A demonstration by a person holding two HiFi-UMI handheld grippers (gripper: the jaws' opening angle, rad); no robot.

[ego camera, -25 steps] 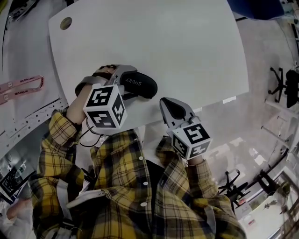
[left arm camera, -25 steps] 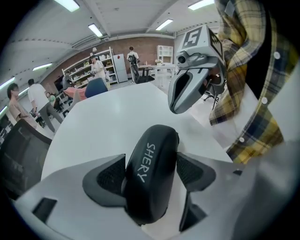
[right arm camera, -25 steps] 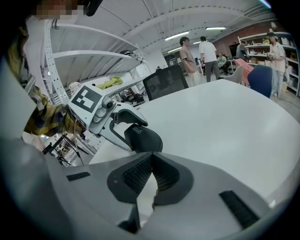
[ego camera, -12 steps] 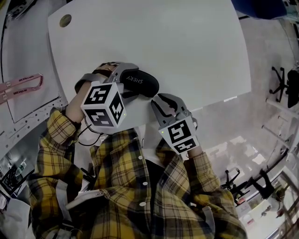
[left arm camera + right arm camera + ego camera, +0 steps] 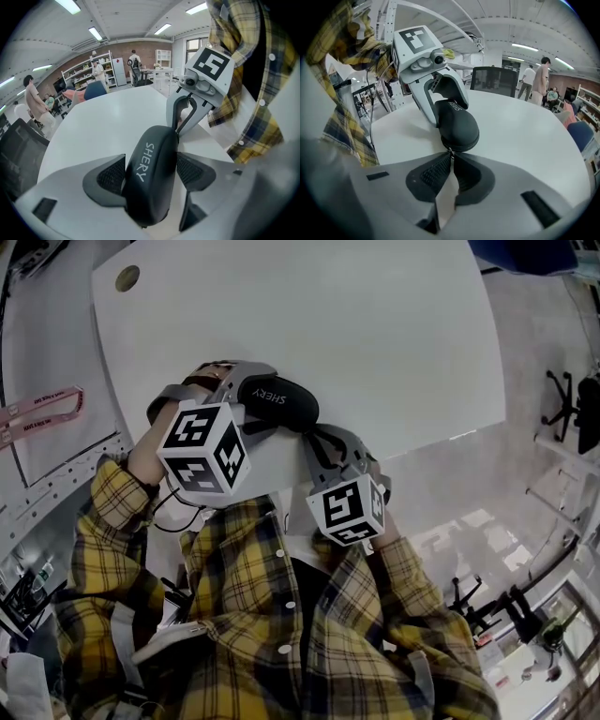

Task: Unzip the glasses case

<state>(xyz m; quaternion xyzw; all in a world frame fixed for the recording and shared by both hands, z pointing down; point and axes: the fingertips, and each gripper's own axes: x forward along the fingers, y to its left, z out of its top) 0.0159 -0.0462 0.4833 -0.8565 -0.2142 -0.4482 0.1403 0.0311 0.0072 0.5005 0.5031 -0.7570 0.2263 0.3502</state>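
Observation:
A black oval glasses case (image 5: pixel 278 401) marked SHERY lies on the white table (image 5: pixel 375 334) near its front edge. My left gripper (image 5: pixel 246 401) is shut on the case (image 5: pixel 152 168), one pad on each long side. My right gripper (image 5: pixel 315 439) comes in from the case's right end. In the right gripper view its jaws (image 5: pixel 451 157) are closed together on the small zipper pull (image 5: pixel 450 151) at the rounded end of the case (image 5: pixel 457 124). The left gripper (image 5: pixel 436 101) shows behind the case there, and the right gripper (image 5: pixel 182 127) shows past the case's far end in the left gripper view.
A round cable hole (image 5: pixel 127 277) sits in the table's far left corner. A pink lanyard (image 5: pixel 42 413) lies on the surface to the left. The table's front edge runs just under both grippers. A black office chair (image 5: pixel 494 79) stands at the far side; people stand in the background.
My right gripper has moved left and up to the case's right end, and its jaws have closed on the zipper pull. The left gripper keeps its hold on the case.

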